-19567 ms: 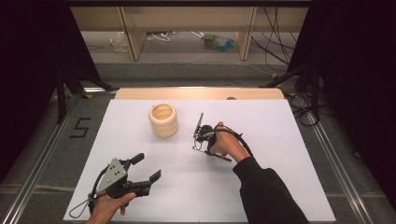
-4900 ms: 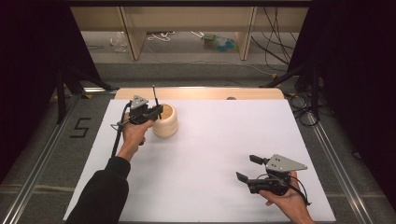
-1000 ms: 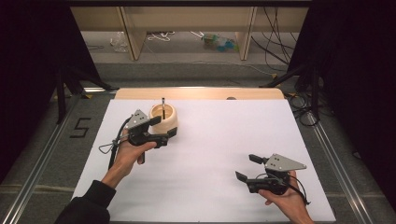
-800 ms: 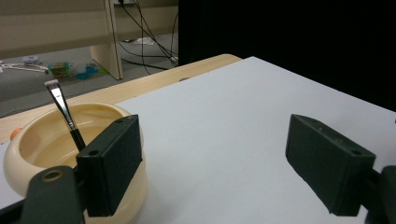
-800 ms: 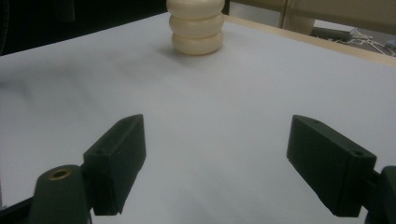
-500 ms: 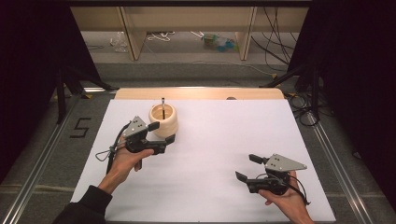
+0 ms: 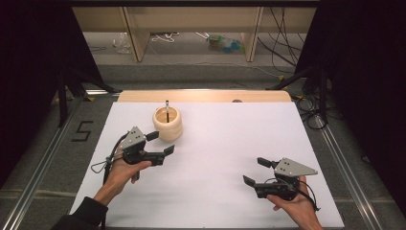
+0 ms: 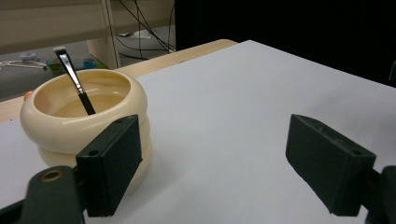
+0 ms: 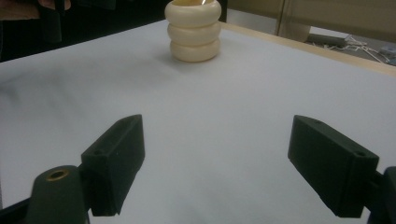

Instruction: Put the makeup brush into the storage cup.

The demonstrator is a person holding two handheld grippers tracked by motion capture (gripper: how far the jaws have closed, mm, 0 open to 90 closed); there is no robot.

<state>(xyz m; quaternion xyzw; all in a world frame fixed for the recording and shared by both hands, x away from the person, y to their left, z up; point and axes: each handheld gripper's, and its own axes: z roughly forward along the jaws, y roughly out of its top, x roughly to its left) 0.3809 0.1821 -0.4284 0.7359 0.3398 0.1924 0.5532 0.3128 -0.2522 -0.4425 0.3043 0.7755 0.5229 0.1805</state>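
Left gripper (image 7: 160, 143) withdrawn from holder (image 7: 168, 122), empty

brush (image 8: 74, 79) – lower end hidden inside holder (image 8: 70, 126) | holder base covered by near jaw of left gripper (image 8: 224, 172)

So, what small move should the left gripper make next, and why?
Probably draw the left gripper back toward the person: its jaws stand open and empty beside the cream holder, and the brush stands inside the holder.
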